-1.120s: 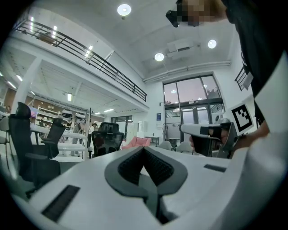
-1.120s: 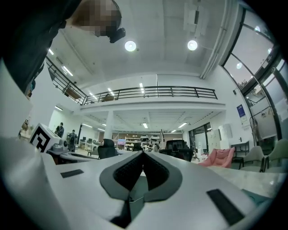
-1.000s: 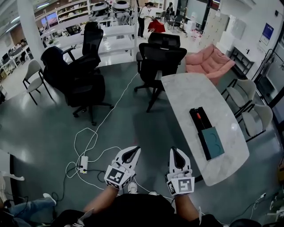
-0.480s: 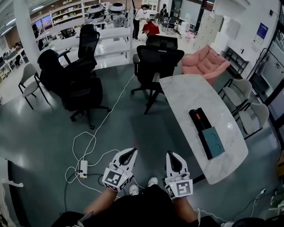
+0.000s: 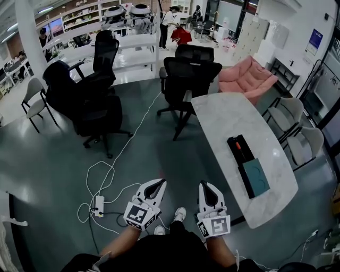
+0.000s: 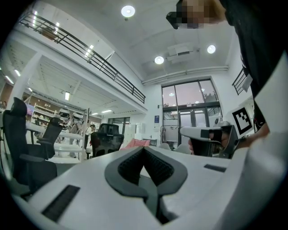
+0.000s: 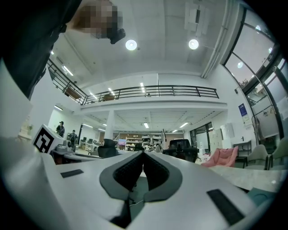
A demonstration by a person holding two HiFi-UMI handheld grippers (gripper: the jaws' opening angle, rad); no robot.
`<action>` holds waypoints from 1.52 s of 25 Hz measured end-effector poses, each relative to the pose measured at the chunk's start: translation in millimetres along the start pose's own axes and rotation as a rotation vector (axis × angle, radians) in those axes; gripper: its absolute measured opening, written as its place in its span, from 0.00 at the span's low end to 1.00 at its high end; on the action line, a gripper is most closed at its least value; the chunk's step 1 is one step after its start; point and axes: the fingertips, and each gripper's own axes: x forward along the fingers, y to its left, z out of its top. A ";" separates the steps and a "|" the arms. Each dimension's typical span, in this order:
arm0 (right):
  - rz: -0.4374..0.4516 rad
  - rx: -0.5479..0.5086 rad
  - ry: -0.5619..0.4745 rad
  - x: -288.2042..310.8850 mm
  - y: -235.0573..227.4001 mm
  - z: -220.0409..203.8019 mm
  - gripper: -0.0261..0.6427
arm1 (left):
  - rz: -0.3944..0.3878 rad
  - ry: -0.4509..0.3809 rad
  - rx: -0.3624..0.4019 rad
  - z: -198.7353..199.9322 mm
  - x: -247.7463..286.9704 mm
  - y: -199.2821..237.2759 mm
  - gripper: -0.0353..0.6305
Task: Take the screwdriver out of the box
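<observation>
Open office: swivel chairs point(image 5: 188, 74), shelves point(image 5: 77, 16)

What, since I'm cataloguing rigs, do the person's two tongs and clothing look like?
Left tongs and right tongs match: white bodies tapering forward, dark grey ribbed pads, and a cube of black-and-white square markers at the rear. The clothing is black.

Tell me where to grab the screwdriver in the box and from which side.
Likely best: take the screwdriver by its red handle, from straight above, closing across it. It lies flat along the open black box, so the walls would hinder a sideways approach.
</observation>
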 end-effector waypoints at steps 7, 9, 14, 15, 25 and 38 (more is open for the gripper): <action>0.018 0.006 0.007 31.2 -33.9 -10.5 0.07 | 0.000 0.006 0.009 0.3 45.8 12.3 0.06; 0.020 0.010 0.007 42.1 -48.1 -13.6 0.07 | -0.003 0.006 0.016 2.0 62.4 14.9 0.06; 0.025 0.013 -0.009 66.0 -78.8 -18.0 0.07 | -0.007 0.005 0.034 4.5 99.4 21.4 0.06; 0.025 0.013 -0.010 69.5 -85.3 -18.5 0.07 | -0.006 0.006 0.039 5.1 106.4 22.1 0.06; 0.034 0.057 0.009 86.6 -139.9 -42.9 0.07 | -0.018 0.064 0.055 -16.2 171.6 14.8 0.06; -0.015 0.045 0.056 86.7 -195.4 -55.8 0.07 | -0.039 0.065 0.050 -13.5 221.6 17.7 0.06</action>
